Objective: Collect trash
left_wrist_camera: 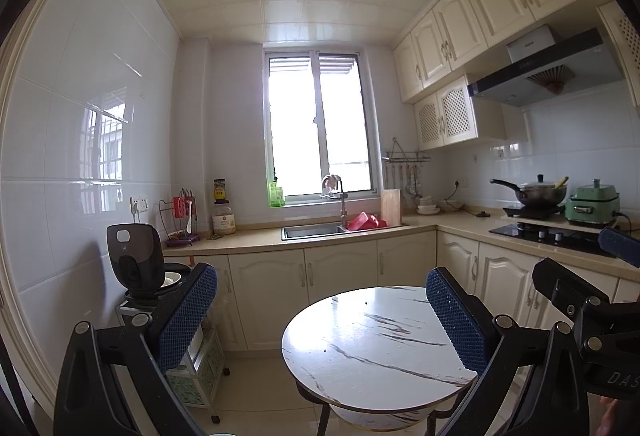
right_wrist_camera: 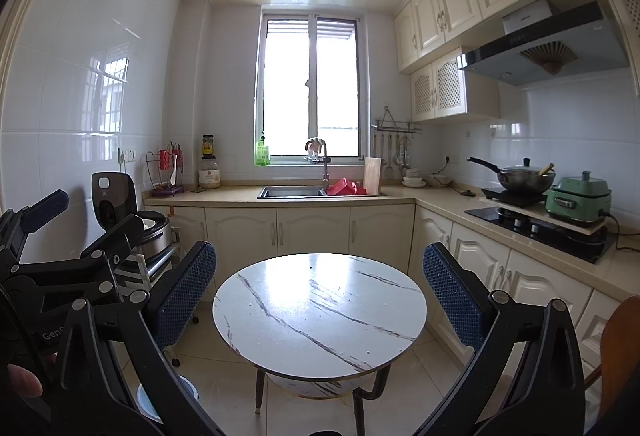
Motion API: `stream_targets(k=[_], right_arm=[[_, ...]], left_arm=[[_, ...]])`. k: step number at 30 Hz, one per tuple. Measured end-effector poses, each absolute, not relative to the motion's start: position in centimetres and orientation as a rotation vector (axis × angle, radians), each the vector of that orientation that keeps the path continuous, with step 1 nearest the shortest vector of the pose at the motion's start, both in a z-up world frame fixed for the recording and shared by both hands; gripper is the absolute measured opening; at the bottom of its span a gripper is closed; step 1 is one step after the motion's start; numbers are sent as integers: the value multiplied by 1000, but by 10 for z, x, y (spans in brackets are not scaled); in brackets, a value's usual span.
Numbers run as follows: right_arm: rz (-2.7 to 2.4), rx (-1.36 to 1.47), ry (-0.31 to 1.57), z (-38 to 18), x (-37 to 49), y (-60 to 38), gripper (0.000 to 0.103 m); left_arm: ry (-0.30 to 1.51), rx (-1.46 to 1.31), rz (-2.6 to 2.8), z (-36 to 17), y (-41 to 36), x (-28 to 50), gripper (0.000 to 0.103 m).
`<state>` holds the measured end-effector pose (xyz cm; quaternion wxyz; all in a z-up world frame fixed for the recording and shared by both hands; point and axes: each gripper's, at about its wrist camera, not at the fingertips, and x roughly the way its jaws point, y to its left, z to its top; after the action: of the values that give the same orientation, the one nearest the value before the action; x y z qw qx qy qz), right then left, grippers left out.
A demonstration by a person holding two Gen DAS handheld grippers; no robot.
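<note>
Both grippers hang open and empty in front of a round white marble-look table (left_wrist_camera: 372, 352), which also shows in the right wrist view (right_wrist_camera: 320, 316). My left gripper (left_wrist_camera: 320, 320) has its blue pads wide apart, and it shows at the left of the right wrist view (right_wrist_camera: 92, 232). My right gripper (right_wrist_camera: 320, 292) is open too, and it shows at the right edge of the left wrist view (left_wrist_camera: 580, 268). Only tiny dark specks (right_wrist_camera: 311, 267) lie on the tabletop. A blue-rimmed bin (right_wrist_camera: 168, 398) stands on the floor left of the table, partly hidden by my finger.
An L-shaped counter (right_wrist_camera: 400, 192) with a sink (right_wrist_camera: 292, 191) runs along the back and right walls. A rice cooker (right_wrist_camera: 120, 208) sits on a small trolley at the left. A pan (right_wrist_camera: 520, 176) and a green cooker (right_wrist_camera: 580, 198) stand at the stove. A wooden chair back (right_wrist_camera: 620, 348) is at the right.
</note>
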<state>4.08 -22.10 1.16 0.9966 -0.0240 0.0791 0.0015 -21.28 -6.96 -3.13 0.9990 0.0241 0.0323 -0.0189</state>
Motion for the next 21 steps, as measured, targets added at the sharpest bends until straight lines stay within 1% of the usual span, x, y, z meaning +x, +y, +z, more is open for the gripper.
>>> stream_targets(k=[21], right_arm=[[2, -48, 158, 12, 39, -224, 103]], left_arm=[[65, 45, -33, -31, -72, -210, 102]])
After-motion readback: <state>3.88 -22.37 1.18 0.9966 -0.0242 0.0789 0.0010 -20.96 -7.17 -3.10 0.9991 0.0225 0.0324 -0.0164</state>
